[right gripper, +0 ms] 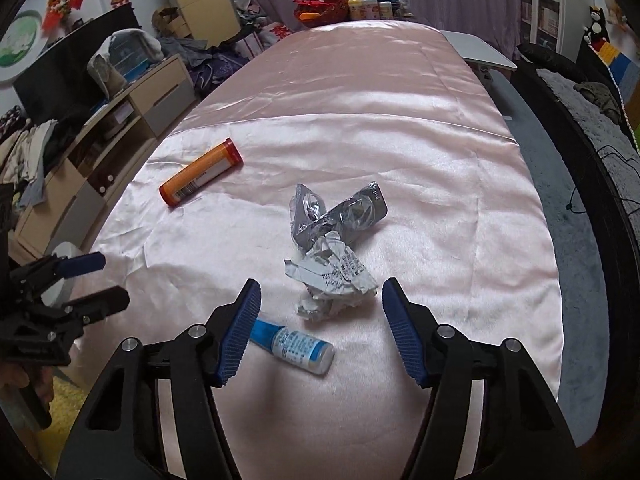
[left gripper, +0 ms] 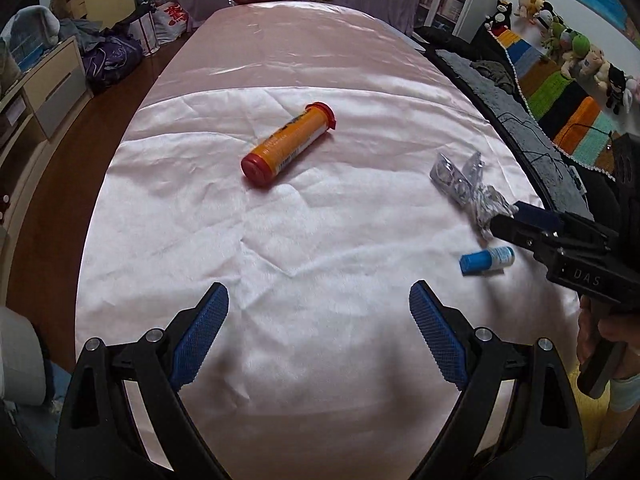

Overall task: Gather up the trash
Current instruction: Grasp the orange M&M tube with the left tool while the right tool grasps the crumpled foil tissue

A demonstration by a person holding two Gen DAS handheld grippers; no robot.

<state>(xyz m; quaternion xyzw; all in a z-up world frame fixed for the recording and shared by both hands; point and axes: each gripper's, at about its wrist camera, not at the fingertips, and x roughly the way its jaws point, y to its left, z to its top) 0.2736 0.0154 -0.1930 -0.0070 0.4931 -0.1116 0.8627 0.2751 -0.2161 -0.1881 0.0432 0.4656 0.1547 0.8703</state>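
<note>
An orange tube with red caps (left gripper: pixel 287 145) lies on the pink satin cloth (left gripper: pixel 320 60); it also shows in the right wrist view (right gripper: pixel 201 171). A silver blister pack (right gripper: pixel 340 214), a crumpled paper (right gripper: pixel 334 280) and a small blue-capped bottle (right gripper: pixel 298 346) lie together. They show at the right in the left wrist view: the blister pack (left gripper: pixel 456 176), the paper (left gripper: pixel 486 208), the bottle (left gripper: pixel 486 260). My left gripper (left gripper: pixel 319 304) is open and empty, well short of the tube. My right gripper (right gripper: pixel 320 300) is open, hovering above the paper and bottle.
A red basket and jars (right gripper: pixel 360 4) stand at the cloth's far end. A low cabinet (right gripper: pixel 120 112) with clutter runs along the left. A dark sofa with a striped blanket (left gripper: pixel 560 92) and plush toys is at the right. A white side table (right gripper: pixel 480 52) stands far right.
</note>
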